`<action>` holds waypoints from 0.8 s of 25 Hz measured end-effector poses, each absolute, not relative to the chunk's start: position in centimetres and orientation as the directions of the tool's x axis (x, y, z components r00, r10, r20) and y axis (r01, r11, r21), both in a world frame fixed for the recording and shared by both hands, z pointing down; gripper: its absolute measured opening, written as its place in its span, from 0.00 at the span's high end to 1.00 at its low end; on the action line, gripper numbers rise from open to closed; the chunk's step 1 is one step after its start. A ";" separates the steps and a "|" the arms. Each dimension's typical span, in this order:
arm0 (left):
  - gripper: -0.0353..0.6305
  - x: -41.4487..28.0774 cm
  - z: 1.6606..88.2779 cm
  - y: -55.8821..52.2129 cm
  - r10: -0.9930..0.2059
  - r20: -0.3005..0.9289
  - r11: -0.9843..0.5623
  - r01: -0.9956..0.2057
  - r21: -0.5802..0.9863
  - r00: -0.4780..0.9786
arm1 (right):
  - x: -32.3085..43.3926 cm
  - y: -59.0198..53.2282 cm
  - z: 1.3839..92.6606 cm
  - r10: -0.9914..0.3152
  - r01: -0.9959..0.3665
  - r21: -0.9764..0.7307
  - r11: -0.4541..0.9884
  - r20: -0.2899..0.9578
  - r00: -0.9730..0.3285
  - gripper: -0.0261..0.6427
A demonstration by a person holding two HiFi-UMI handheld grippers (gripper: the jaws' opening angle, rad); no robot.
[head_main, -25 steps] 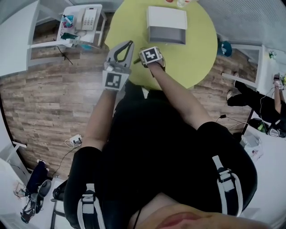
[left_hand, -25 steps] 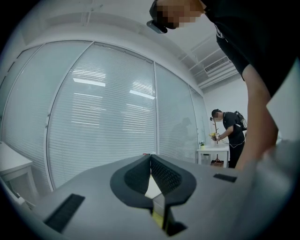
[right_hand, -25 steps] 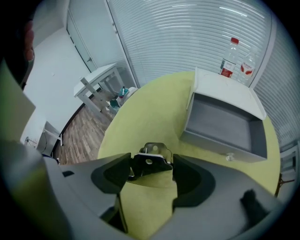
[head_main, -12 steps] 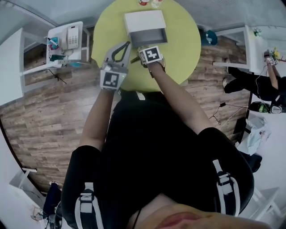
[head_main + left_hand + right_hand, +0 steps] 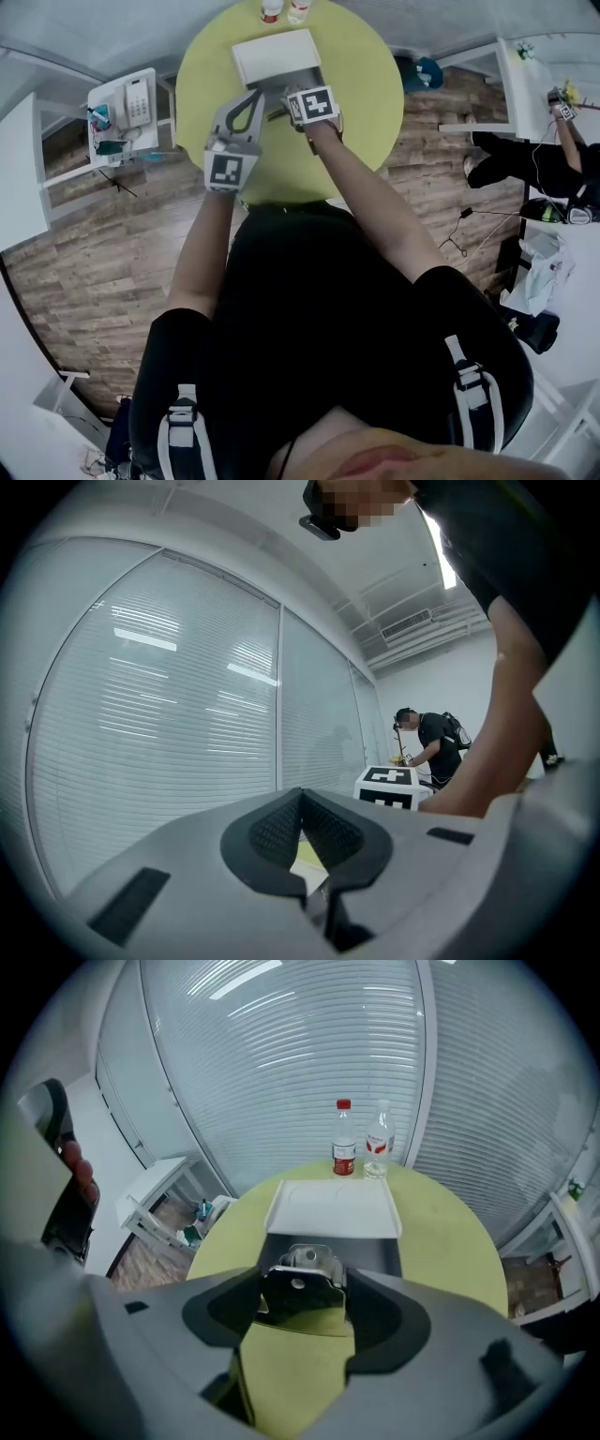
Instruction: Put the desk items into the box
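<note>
From the head view, the person stands at a round table [image 5: 361,84] with the white box [image 5: 275,56] lying open towards its far side and two bottles [image 5: 270,11] just behind it. The right gripper [image 5: 292,98] is right at the box's near edge. The left gripper [image 5: 255,97] hangs just beside it, to its left, over the table. In the left gripper view the jaws meet at their tips, with only a sliver of table showing through the loop, so they grip nothing. In the right gripper view the jaws are clamped on a dark item [image 5: 298,1277] with a metal top, perhaps a stapler; I can't say for sure. It is held just short of the box's dark inside, with the raised lid [image 5: 333,1208] beyond. I'd judge this is the carry-in step. The next move calls for a short reach forward over the near wall, then letting go low inside. The lid and bottles bound the far side, so overshooting risks a knock. Bare table lies to the right.
</note>
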State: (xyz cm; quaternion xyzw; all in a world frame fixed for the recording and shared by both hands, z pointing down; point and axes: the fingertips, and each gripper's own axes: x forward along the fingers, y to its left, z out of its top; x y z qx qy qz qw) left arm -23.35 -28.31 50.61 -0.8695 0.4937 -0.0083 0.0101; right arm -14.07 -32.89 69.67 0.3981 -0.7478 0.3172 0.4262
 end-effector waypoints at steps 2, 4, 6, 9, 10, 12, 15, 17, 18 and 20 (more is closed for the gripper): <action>0.93 -22.8 50.7 -29.0 -0.863 0.020 -0.505 -0.863 -0.027 0.505 | -13.7 -34.1 69.4 -0.334 -0.867 -0.135 0.481 0.885 -0.323 0.53; 0.93 -22.4 50.9 -29.7 -0.868 0.027 -0.497 -0.867 -0.031 0.496 | -13.4 -35.1 69.3 -0.342 -0.869 -0.139 0.475 0.881 -0.328 0.53; 0.93 -22.2 51.2 -30.2 -0.872 0.038 -0.489 -0.872 -0.030 0.488 | -13.3 -35.9 69.6 -0.345 -0.869 -0.143 0.474 0.878 -0.333 0.53; 0.93 -22.0 51.8 -31.1 -0.878 0.046 -0.478 -0.878 -0.026 0.476 | -13.3 -37.0 70.5 -0.338 -0.866 -0.147 0.479 0.879 -0.337 0.53; 0.93 -22.0 52.0 -31.4 -0.880 0.046 -0.474 -0.880 -0.027 0.473 | -13.3 -37.3 70.9 -0.336 -0.866 -0.147 0.478 0.880 -0.335 0.53; 0.93 -22.0 52.4 -31.7 -0.883 0.050 -0.468 -0.884 -0.023 0.466 | -13.3 -37.7 71.8 -0.329 -0.867 -0.147 0.476 0.884 -0.331 0.53; 0.93 -21.9 52.9 -32.3 -0.888 0.062 -0.457 -0.889 -0.020 0.455 | -13.3 -38.2 73.1 -0.317 -0.865 -0.150 0.478 0.890 -0.329 0.53; 0.93 -21.7 53.1 -32.8 -0.890 0.067 -0.453 -0.891 -0.020 0.451 | -13.2 -38.6 73.8 -0.316 -0.865 -0.152 0.478 0.889 -0.331 0.53; 0.93 -21.7 53.2 -32.9 -0.891 0.069 -0.451 -0.892 -0.019 0.449 | -13.2 -38.8 74.2 -0.316 -0.865 -0.154 0.478 0.888 -0.333 0.53; 0.93 -21.7 53.5 -33.3 -0.893 0.071 -0.447 -0.894 -0.017 0.445 | -13.4 -39.1 74.8 -0.313 -0.862 -0.153 0.483 0.889 -0.333 0.53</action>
